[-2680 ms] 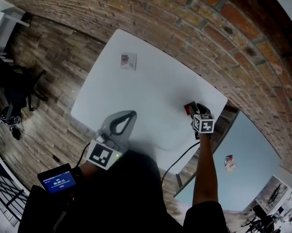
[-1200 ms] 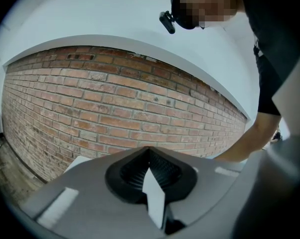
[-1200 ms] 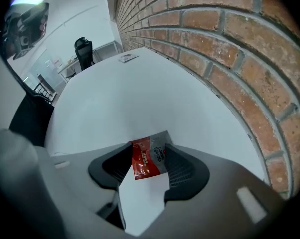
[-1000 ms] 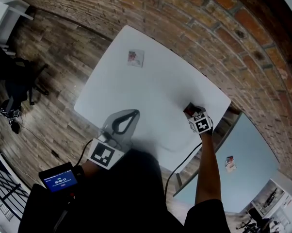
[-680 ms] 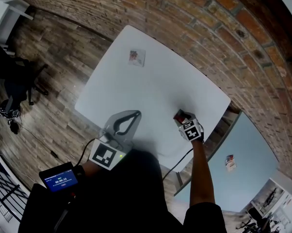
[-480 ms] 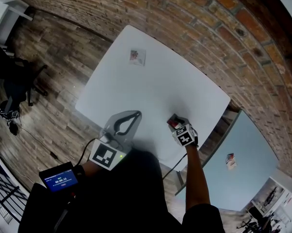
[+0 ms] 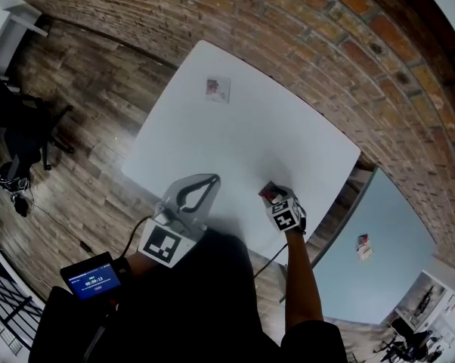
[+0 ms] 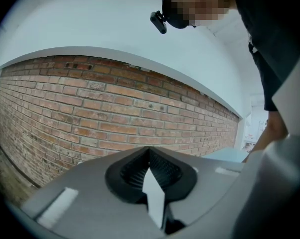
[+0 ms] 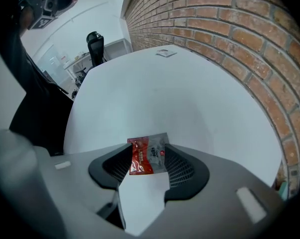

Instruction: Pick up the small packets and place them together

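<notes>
Head view. The white table is carrying two small packets. A pale one is lying alone at the far end, toward 11 o'clock from the right gripper. A red-and-silver packet is sitting at that gripper's tips, near the table's edge at 5 o'clock. The left gripper is hovering at 8 o'clock from the red packet, well apart from both. A third packet-like item is lying on the separate light-blue table; too small to identify.

Left gripper view. The jaws are meeting at their tips with nothing between them, and are pointing at the brick wall.

Right gripper view. The jaws are standing wide, with the red-and-silver packet spanning the gap, its two side edges touching the ribbed pads. I am reading this as a grip across the width. The pale packet is showing at 12 o'clock, far up the table.

Handling, judged: the sachet is looking light, thin, floppy and glossy, so it is likely buckling or slipping under edge pressure. Pinching its flat faces near a sealed edge is looking safer.

Count: two packets on this table, two grippers.
</notes>
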